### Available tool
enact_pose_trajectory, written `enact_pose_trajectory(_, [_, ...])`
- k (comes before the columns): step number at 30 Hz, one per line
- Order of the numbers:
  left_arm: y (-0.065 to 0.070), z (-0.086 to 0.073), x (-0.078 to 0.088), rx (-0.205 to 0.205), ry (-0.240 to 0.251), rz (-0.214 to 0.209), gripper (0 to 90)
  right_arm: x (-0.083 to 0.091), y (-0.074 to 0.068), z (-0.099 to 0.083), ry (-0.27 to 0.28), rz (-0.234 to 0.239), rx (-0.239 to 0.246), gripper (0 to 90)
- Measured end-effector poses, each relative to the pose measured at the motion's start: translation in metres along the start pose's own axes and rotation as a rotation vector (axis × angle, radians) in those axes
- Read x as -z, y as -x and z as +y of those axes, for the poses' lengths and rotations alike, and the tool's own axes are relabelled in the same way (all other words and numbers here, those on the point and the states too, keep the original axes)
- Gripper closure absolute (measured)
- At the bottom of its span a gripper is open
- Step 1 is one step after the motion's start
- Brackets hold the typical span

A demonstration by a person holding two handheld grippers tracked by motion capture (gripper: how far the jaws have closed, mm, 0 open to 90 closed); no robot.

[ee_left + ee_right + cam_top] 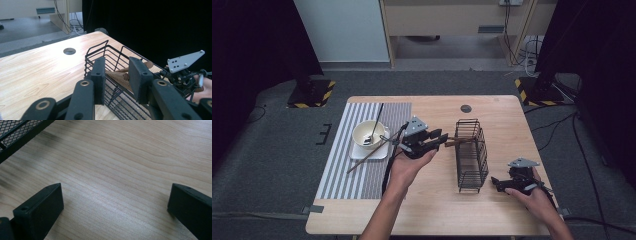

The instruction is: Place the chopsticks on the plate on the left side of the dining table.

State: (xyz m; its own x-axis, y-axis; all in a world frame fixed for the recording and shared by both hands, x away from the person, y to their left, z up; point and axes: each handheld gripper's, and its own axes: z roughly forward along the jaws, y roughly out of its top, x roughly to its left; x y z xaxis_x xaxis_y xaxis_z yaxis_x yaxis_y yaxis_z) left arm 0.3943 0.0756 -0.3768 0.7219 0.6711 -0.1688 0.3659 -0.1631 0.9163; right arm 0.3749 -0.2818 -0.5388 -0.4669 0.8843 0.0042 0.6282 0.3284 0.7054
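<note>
Here your left tool [438,138] pinches a wooden stick [120,76] over the basket [472,155]; your right tool [502,184] rests spread on the pale wood counter [437,200], grey carpet around.

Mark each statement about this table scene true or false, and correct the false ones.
1. The wire basket stands on bare table, right of the striped mat. True.
2. The right tool has its jaws shut. False: they stand wide open, with nothing between them.
3. A dark utensil rests in the white bowl. True.
4. The white bowl sits inside the wire basket. False: it sits on a white plate on the striped mat.
5. The left tool points towards the wire basket. True.
</note>
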Motion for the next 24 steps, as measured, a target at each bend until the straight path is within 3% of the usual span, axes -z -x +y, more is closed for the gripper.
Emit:
enact_pose_trajectory(14, [-0.006, 0.001, -0.019, -0.006, -0.07, 0.046, 64.8, 0.0, 0.0, 0.0, 0.0, 0.002, 0.002, 0.1])
enact_pose_trajectory(24, [-0.005, 0.002, -0.022, -0.004, -0.074, 0.052, 66.2, 0.0, 0.0, 0.0, 0.0, 0.003, 0.002, 0.1])
